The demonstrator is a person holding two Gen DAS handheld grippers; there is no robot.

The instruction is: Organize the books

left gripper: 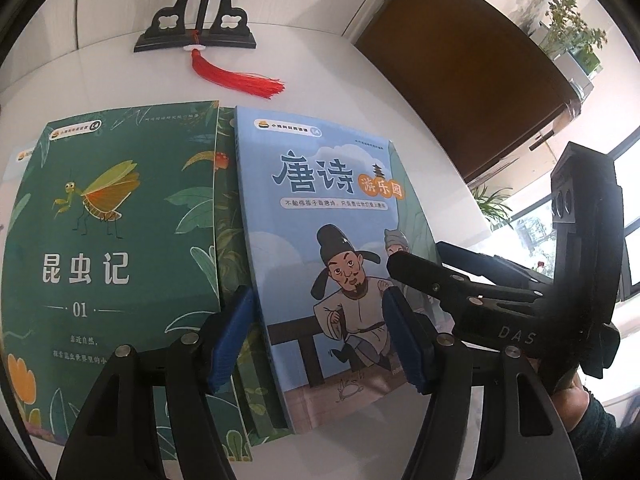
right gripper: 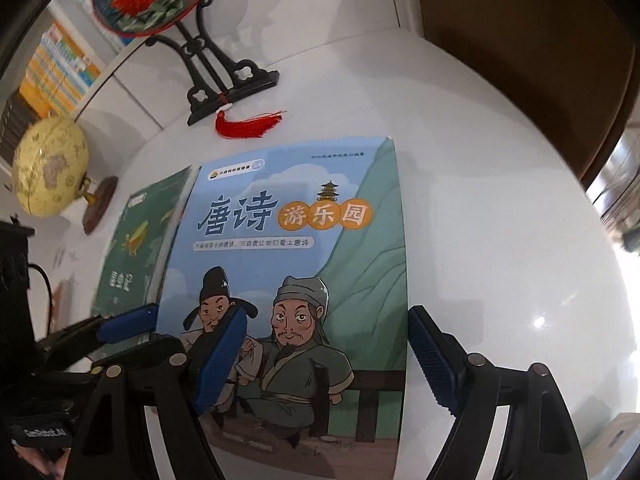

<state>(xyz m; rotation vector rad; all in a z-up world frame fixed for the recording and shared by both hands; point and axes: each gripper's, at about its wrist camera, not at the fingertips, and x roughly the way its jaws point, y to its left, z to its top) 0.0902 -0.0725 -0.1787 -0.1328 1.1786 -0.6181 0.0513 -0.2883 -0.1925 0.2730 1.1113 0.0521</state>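
Note:
A blue picture book point(left gripper: 320, 208) point(right gripper: 296, 264) lies flat on the white table, partly over a green-leaf cover point(left gripper: 230, 240). A green insect book point(left gripper: 116, 224) point(right gripper: 136, 248) lies to its left. My left gripper point(left gripper: 318, 340) hovers open over the blue book's lower left part, its pads apart and pressing on nothing. It shows at the left edge of the right wrist view point(right gripper: 146, 332). My right gripper point(right gripper: 326, 360) stands open over the book's lower right, one pad above the cover and one past its right edge. It reaches in from the right in the left wrist view point(left gripper: 418, 254).
A black fan stand point(left gripper: 196, 36) point(right gripper: 230, 88) with a red tassel point(left gripper: 240, 78) stands behind the books. A yellow globe point(right gripper: 50, 168) sits at the back left, with bookshelves point(right gripper: 60, 68) beyond. A brown panel point(left gripper: 460, 60) and plants point(left gripper: 572, 24) lie to the right. Bare table point(right gripper: 500, 240) lies right of the blue book.

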